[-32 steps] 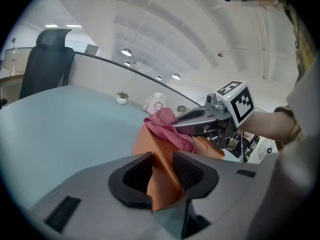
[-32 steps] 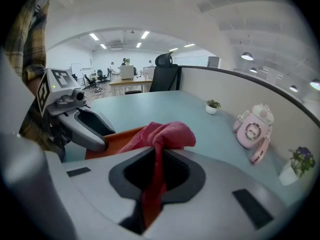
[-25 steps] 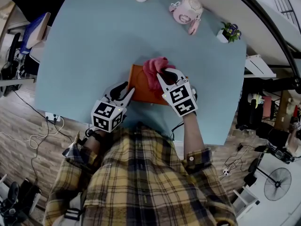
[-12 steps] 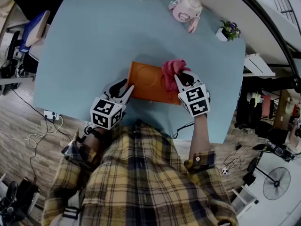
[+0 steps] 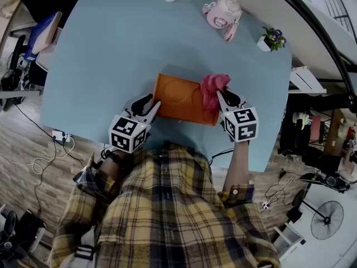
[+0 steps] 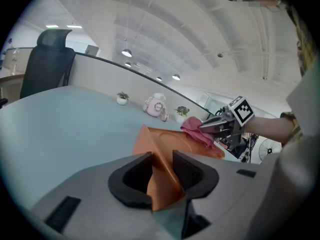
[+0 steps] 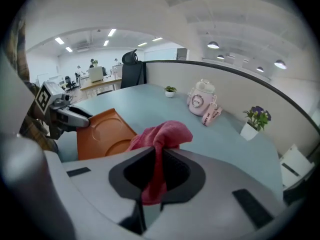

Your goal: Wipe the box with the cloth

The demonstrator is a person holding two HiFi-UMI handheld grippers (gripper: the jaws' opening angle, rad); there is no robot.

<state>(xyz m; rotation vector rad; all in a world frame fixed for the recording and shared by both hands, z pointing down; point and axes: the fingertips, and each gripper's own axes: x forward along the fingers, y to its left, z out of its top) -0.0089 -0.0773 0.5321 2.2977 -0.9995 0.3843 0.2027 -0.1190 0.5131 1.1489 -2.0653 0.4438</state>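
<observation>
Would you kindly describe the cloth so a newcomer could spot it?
On the pale blue table, find the orange box near the person. At its right end a crumpled cloth sits pinched in the right gripper. It is the only soft thing, deeper pink than the pale ornament at the far edge.

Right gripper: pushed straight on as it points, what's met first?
Beyond the crumpled pink cloth clamped in the right gripper, probably the light-blue tabletop just past the flat orange box; depth is unclear.
</observation>
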